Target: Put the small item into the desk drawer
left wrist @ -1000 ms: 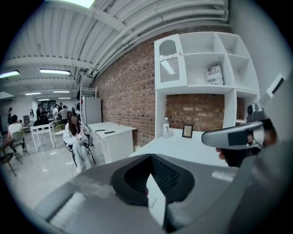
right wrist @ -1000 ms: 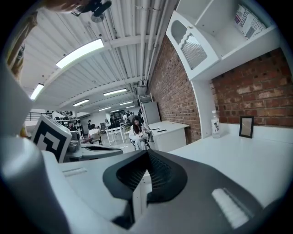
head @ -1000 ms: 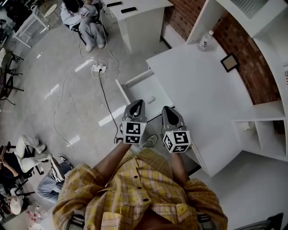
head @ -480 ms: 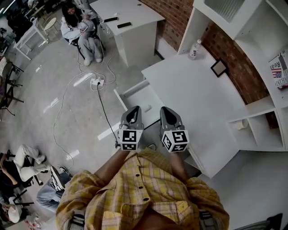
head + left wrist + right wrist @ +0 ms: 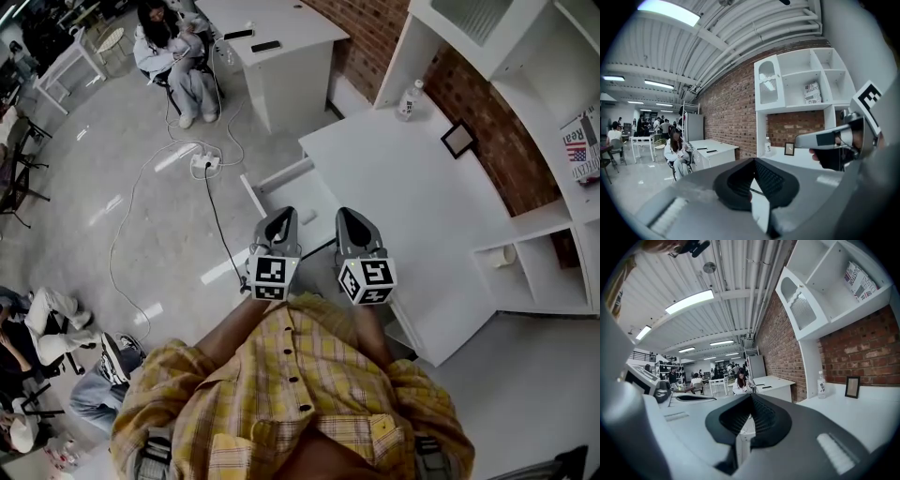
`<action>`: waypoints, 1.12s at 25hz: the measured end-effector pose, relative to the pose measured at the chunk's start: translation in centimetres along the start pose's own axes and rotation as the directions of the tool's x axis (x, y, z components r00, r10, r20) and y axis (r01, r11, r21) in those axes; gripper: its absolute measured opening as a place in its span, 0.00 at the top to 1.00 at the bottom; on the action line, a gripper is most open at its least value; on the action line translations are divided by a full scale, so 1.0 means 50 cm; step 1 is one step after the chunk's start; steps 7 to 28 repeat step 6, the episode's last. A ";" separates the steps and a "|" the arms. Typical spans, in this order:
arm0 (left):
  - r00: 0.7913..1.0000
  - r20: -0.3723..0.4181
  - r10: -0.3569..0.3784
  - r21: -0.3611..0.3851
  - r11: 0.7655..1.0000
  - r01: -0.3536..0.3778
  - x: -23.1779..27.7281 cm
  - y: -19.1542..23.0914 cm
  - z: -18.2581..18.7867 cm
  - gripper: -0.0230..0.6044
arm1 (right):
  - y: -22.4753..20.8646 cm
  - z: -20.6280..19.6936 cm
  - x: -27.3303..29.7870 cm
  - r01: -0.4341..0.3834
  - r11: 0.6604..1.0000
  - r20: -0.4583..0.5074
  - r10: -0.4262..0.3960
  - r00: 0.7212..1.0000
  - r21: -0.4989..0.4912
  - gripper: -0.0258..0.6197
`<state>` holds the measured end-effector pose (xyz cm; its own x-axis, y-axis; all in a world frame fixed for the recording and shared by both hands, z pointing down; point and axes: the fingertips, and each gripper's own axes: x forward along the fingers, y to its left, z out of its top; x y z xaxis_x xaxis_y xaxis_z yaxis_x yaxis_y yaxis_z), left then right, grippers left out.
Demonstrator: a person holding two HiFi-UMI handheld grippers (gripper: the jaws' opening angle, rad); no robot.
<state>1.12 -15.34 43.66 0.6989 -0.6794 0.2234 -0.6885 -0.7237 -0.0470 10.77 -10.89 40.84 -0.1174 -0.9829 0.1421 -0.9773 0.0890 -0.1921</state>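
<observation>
The white desk drawer stands pulled open from the left side of the white desk. I hold both grippers side by side in front of my body, their tips over the drawer's near end. The left gripper is shut, with nothing visible between its dark pads. The right gripper is also shut and looks empty, its pads closed together. I see no small item in any view; the grippers cover part of the drawer's inside.
A water bottle and a small picture frame stand at the desk's far end by the brick wall. White shelving lies to the right. A power strip with cables lies on the floor. A seated person is by another desk.
Both grippers have shifted a little forward over the drawer's near end and stay shut. The head view has swung slightly.
</observation>
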 end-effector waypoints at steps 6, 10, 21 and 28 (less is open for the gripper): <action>1.000 0.009 0.003 -0.006 1.000 -0.003 -0.015 0.003 -0.004 0.96 | 0.012 0.002 -0.004 -0.001 1.000 0.009 0.001 1.000 -0.009 0.96; 1.000 0.009 0.003 -0.006 1.000 -0.003 -0.015 0.003 -0.004 0.96 | 0.012 0.002 -0.004 -0.001 1.000 0.009 0.001 1.000 -0.009 0.96; 1.000 0.009 0.003 -0.006 1.000 -0.003 -0.015 0.003 -0.004 0.96 | 0.012 0.002 -0.004 -0.001 1.000 0.009 0.001 1.000 -0.009 0.96; 1.000 0.009 0.003 -0.006 1.000 -0.003 -0.015 0.003 -0.004 0.96 | 0.012 0.002 -0.004 -0.001 1.000 0.009 0.001 1.000 -0.009 0.96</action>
